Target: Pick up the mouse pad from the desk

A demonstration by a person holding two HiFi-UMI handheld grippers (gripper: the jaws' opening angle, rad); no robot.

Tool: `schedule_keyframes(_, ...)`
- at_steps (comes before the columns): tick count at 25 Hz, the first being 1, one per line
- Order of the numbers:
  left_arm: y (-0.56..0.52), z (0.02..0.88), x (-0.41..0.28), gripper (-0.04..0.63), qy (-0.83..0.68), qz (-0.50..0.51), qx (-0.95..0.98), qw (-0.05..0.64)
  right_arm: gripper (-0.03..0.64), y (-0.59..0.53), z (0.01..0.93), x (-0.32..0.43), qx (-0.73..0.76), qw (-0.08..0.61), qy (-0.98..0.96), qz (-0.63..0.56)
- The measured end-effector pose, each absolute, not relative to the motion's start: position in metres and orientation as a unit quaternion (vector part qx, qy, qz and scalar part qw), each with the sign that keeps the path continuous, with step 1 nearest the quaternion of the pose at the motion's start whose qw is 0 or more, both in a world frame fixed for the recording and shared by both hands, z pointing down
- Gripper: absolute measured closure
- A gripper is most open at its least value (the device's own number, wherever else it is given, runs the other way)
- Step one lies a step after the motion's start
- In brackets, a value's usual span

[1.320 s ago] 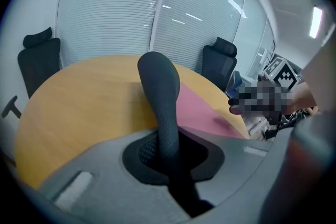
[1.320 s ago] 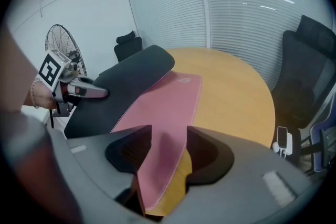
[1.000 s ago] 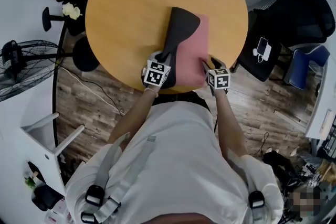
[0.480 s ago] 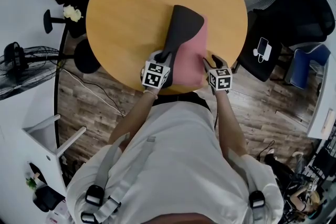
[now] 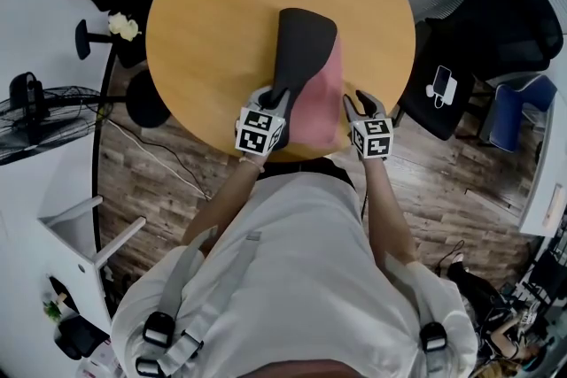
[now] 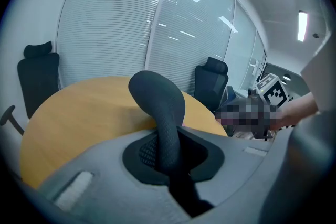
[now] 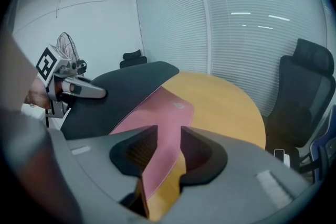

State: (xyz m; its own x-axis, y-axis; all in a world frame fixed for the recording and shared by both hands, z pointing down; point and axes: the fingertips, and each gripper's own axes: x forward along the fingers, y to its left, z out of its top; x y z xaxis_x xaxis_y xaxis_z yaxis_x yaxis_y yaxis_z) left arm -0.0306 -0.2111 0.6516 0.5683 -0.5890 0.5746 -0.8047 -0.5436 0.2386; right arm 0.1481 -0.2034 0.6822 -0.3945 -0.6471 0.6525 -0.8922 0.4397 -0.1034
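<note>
The left hand-held gripper (image 6: 167, 141) is pinching the near edge of the mouse pad (image 5: 306, 44) with its jaws almost together. The pad is arching upward ahead of it, black underside showing, above the round counter (image 5: 213, 4). The right hand-held gripper (image 7: 169, 139) is straddling the pad's pink edge, its jaws partly apart after just closing inward, and the pad's pink far corner is resting on the counter ahead of it.

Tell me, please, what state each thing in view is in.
mouse pad: left side raised and curled over, black underside showing.
left hand-held gripper: shut on the mouse pad's left edge.
right hand-held gripper: open, jaws have just been closing around the mouse pad's right edge.
</note>
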Motion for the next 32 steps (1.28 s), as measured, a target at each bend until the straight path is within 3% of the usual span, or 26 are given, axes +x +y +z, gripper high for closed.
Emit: schedule_keyframes(32, -0.237, 0.53, -0.034, 0.558, -0.429, 0.153, 0.878, 0.149, 0.497, -0.218, 0.601, 0.129, 0.481, 0.211, -0.836, 0.16)
